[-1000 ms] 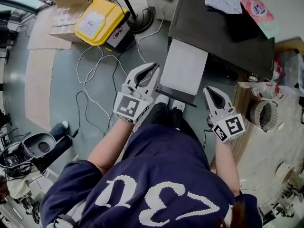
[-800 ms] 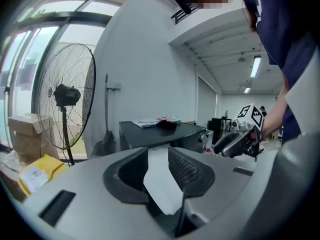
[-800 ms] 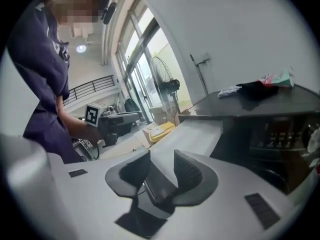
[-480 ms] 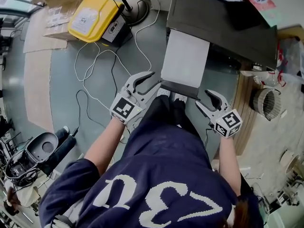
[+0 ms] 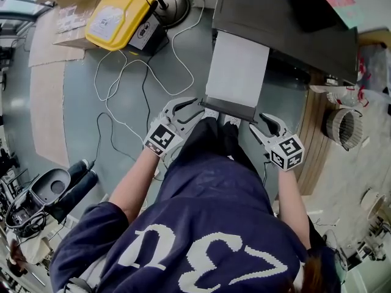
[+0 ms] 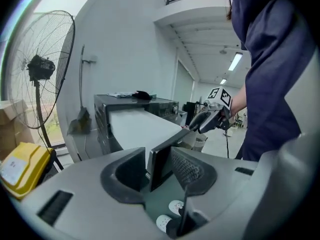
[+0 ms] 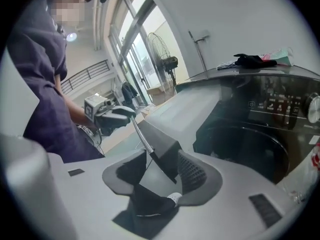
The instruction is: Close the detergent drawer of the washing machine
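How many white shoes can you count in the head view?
2: left shoe and right shoe, side by side on the floor just under the drawer's front edge.

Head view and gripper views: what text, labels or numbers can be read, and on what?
No text reads for certain.
Shirt: large white characters, upside down, cut off; unsure.
Yellow case label: too small.
Washing machine panel: blurred.
Marker cubes: square patterns, no words.
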Action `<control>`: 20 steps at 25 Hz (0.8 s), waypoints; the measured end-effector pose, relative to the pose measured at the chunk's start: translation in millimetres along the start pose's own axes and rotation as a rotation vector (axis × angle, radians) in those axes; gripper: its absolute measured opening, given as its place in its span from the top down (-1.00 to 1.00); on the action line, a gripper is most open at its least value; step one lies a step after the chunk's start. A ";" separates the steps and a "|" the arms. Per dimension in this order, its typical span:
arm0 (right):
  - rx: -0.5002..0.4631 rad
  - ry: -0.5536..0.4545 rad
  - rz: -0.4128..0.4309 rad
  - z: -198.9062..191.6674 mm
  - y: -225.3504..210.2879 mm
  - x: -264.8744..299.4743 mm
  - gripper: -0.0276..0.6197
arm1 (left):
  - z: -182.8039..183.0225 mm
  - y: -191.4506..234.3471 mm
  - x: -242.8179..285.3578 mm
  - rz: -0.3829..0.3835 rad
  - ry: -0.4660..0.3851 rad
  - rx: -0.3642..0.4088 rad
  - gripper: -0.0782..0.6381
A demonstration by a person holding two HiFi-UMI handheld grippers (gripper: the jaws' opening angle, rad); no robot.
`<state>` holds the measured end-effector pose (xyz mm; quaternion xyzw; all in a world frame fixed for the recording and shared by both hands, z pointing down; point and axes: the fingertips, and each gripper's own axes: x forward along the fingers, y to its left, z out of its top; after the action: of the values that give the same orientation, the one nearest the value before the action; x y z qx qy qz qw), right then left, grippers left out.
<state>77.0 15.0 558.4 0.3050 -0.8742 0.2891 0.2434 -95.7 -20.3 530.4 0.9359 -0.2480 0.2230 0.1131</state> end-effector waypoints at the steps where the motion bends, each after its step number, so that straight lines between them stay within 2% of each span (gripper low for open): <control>1: 0.004 0.000 0.000 0.7 1.6 1.2 0.27 | -4.8 -2.4 1.5 -0.004 0.013 0.002 0.35; 5: -0.049 0.032 -0.009 -2.2 4.3 7.5 0.36 | -19.9 -3.8 11.1 -0.007 0.034 -0.034 0.35; 9: -0.017 0.045 0.001 -6.6 5.3 10.3 0.47 | -21.9 -0.1 18.6 -0.003 0.033 -0.060 0.36; 14: -0.002 0.049 -0.001 -6.6 7.7 8.1 0.51 | -20.8 -2.5 16.9 -0.032 0.030 -0.088 0.42; 20: -0.049 0.044 0.011 2.5 9.1 -0.8 0.54 | -12.0 -3.0 15.1 -0.038 0.026 -0.096 0.43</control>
<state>70.8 19.5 552.8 0.2875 -0.8772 0.2756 0.2683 -86.8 -20.1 547.7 0.9310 -0.2391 0.2208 0.1652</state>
